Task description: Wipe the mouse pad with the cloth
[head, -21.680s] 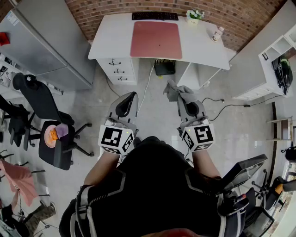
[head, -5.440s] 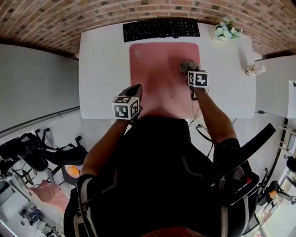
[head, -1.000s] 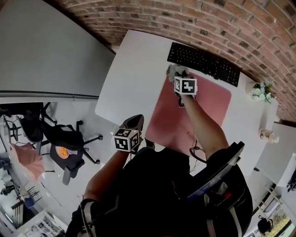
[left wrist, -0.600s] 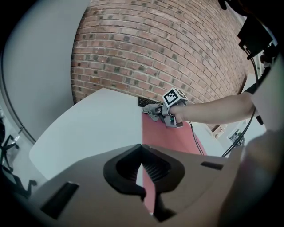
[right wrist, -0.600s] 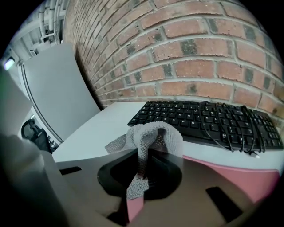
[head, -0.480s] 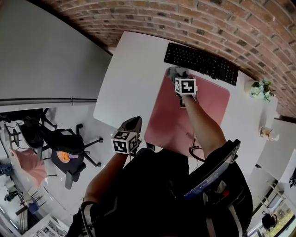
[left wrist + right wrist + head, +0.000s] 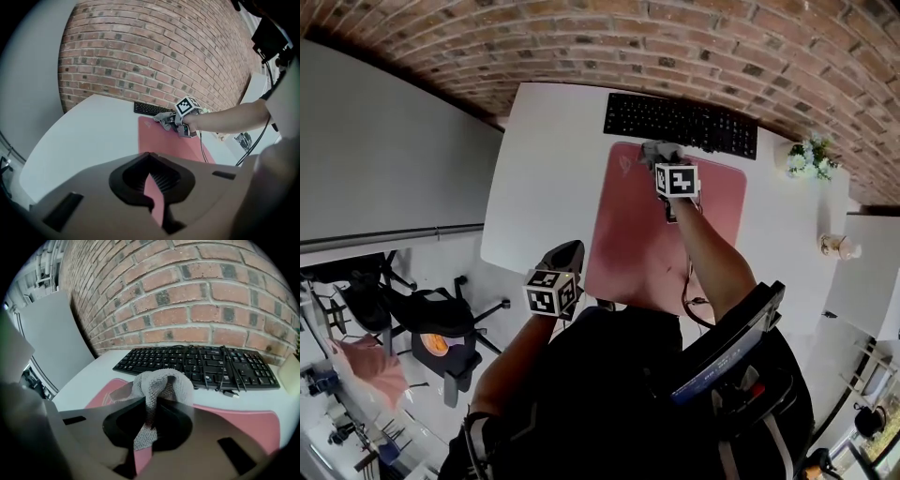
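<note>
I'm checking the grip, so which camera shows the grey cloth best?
The right gripper view: the grey cloth fills its centre, pinched between the jaws of the right gripper above the pink mouse pad. The head view shows only a small bunch; the left gripper view shows it far off.

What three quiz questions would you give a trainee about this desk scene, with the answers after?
1. True or false: the cloth is clamped in the left gripper's jaws.
2. What stands on the desk to the right of the keyboard? A. a small pot of flowers; B. a lamp; C. a laptop.
3. Fill in: the right gripper has the cloth at the edge of the pink mouse pad nearest the ____.
Key: 1 false, the right gripper's jaws hold it; 2 A; 3 keyboard.
</note>
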Tool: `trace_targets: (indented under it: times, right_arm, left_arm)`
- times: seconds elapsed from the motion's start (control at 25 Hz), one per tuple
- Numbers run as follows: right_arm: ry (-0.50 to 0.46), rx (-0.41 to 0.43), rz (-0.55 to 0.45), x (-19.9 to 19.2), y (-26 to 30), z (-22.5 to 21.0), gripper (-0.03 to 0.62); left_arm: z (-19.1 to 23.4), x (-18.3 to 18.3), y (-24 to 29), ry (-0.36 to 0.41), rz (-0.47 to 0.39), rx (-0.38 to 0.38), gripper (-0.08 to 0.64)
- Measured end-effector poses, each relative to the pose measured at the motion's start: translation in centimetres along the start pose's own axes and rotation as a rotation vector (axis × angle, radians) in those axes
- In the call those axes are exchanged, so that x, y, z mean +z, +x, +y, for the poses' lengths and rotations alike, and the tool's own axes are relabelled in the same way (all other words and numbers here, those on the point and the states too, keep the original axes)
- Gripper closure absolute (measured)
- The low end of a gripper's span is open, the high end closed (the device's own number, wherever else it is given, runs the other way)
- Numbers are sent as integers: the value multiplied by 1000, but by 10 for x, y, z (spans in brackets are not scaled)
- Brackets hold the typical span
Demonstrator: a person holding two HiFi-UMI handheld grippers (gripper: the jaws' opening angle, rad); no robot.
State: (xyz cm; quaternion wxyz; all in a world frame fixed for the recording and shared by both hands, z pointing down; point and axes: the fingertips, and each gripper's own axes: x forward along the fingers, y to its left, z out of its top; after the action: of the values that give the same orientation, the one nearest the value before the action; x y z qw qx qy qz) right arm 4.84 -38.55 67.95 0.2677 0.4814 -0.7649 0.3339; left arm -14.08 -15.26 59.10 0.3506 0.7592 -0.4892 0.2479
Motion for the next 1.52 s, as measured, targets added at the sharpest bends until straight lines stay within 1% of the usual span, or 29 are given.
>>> trace_targets:
  times: [0.2,0.36,0.6,1.04,1.16,1.28,1.44,1.52]
  right_arm:
    - [34,-40,-2,-8,-15,-24,561]
    - [51,-78,-6,-14,-27,-52,561]
    - [89,-131,-14,-24,-46,-88,561]
    - [162,-231,-21,-44,-84,-154,561]
    - [176,-260,-20,-50,-94,-171,561]
    - [191,-292,-24,-55,-106,-183,561]
    - [252,-332,-94,-55,-129,-193,561]
    - [258,-338,-123,-53,-143,-190,561]
  left_arm:
    - [-10,7,10,33,2,-32,560]
    - [-22,13,23,64,10,-64,560]
    - [-33,14,34,111,37,-94,560]
    - [-50,19,48,129,37,-133,560]
    - [-50,23,46,132,31,-135,560]
    - [-53,31,40,117,12,-147,560]
    - [-61,43,34,163,-27,-171,560]
    - [-62,46,31,175,-46,-174,560]
